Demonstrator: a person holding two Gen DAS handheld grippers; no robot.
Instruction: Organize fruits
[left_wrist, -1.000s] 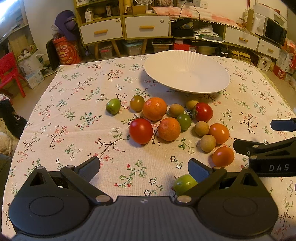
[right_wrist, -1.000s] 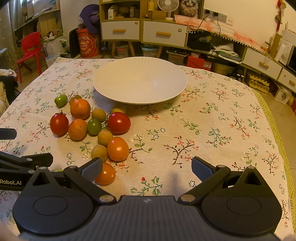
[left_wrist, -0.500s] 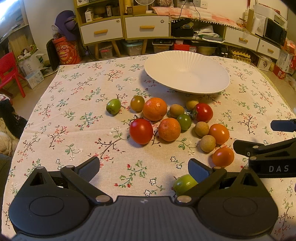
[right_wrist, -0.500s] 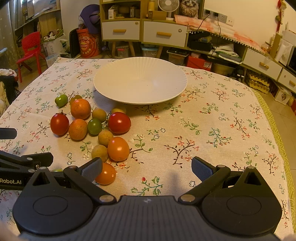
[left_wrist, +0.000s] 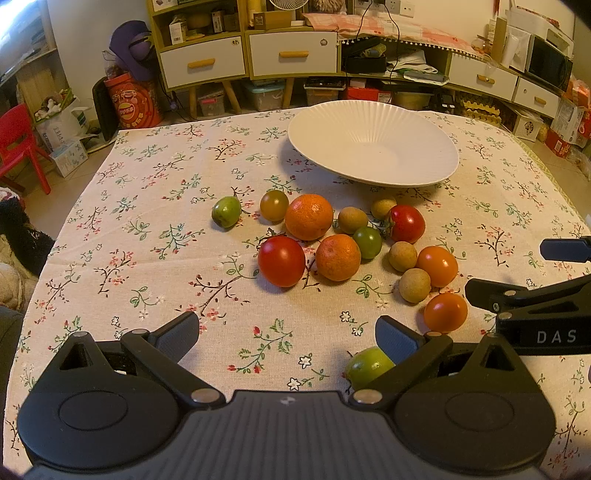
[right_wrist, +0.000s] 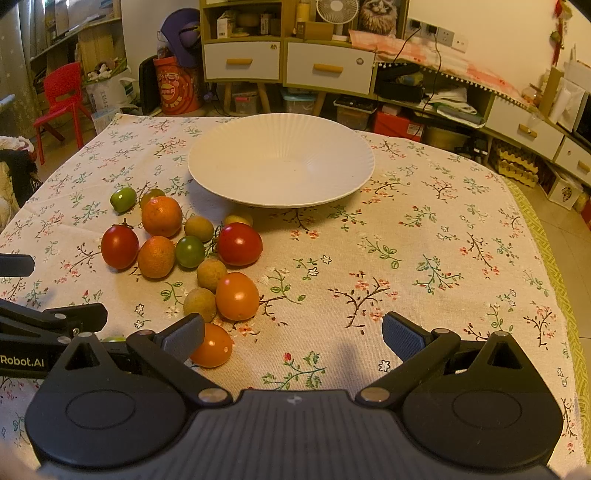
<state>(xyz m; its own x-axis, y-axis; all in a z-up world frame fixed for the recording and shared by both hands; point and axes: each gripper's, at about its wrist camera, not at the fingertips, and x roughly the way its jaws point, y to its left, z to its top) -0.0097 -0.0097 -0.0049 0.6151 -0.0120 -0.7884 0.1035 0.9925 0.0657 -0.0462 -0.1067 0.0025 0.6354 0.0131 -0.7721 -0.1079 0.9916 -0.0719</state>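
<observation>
Floral tablecloth (left_wrist: 147, 229) carries scattered fruits (left_wrist: 338, 256) before a white plate (left_wrist: 373, 147); left claw (left_wrist: 286, 338) and right claw (right_wrist: 293, 338) both gape wide.

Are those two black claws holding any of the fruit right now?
No. The left gripper and the right gripper are both open with only tablecloth between their fingers; the fruit lies loose on the table.
</observation>
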